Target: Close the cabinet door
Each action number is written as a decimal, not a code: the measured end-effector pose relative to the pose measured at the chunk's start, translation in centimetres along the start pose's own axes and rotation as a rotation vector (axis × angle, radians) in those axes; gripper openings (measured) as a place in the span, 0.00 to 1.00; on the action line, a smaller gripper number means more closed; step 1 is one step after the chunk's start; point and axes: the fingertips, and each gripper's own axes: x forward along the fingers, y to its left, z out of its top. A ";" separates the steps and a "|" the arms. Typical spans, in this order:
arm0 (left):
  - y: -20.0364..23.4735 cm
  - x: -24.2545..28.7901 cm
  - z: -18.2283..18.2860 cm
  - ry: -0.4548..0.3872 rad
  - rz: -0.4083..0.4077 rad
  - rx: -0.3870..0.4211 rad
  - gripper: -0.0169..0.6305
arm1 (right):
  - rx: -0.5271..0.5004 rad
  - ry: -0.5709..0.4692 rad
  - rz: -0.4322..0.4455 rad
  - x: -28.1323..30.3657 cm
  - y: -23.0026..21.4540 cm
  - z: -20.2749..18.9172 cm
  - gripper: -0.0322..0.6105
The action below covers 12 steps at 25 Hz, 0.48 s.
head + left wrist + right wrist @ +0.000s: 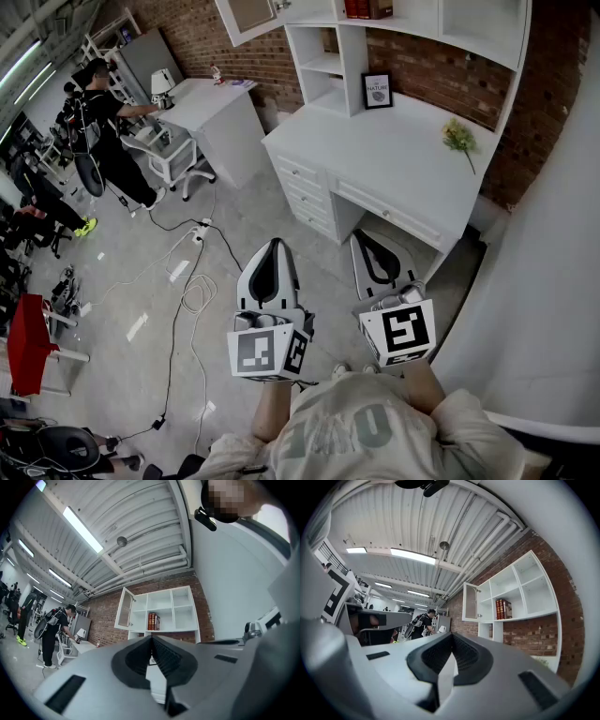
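The glass-fronted cabinet door [248,14] of the white shelf unit [342,61] stands swung open to the left, above the white desk [394,159]. It also shows in the left gripper view as the door [124,609] and in the right gripper view as the door [470,602]. Both grippers are held in the air well short of the desk. My left gripper [275,244] is shut with nothing between its jaws, and its tips [151,638] meet. My right gripper [362,237] is also shut and empty [451,635].
Red books [152,620] stand on a shelf beside the open door. On the desk are a framed picture [377,91] and a small plant [459,139]. Cables [192,281] trail over the floor. A person [103,131] stands at a second desk [211,103] at the far left.
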 end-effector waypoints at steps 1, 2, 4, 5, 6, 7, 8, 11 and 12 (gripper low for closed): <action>0.0 -0.1 0.0 -0.002 0.001 0.000 0.05 | -0.001 0.002 0.002 -0.1 0.1 0.0 0.08; 0.0 -0.1 0.1 -0.005 0.002 0.000 0.05 | -0.002 0.002 0.004 -0.2 0.1 0.0 0.08; 0.1 -0.1 0.3 -0.015 0.001 0.001 0.05 | -0.006 0.000 0.008 -0.2 0.3 0.2 0.08; 0.1 0.0 0.6 -0.022 -0.002 0.002 0.05 | -0.008 -0.002 0.008 -0.1 0.3 0.4 0.08; 0.2 0.1 0.8 -0.030 -0.004 0.003 0.05 | -0.012 -0.005 0.005 0.0 0.3 0.5 0.08; 0.3 0.1 1.0 -0.038 -0.007 0.003 0.05 | -0.019 -0.007 0.000 0.1 0.2 0.7 0.08; 0.4 0.2 1.2 -0.045 -0.009 0.001 0.05 | -0.028 -0.011 -0.007 0.2 0.0 0.8 0.08; 0.9 0.4 1.3 -0.054 -0.012 -0.008 0.05 | -0.040 -0.032 -0.030 0.4 -0.3 1.1 0.08; 1.0 0.5 1.3 -0.054 -0.014 -0.012 0.05 | -0.039 -0.041 -0.034 0.5 -0.4 1.3 0.08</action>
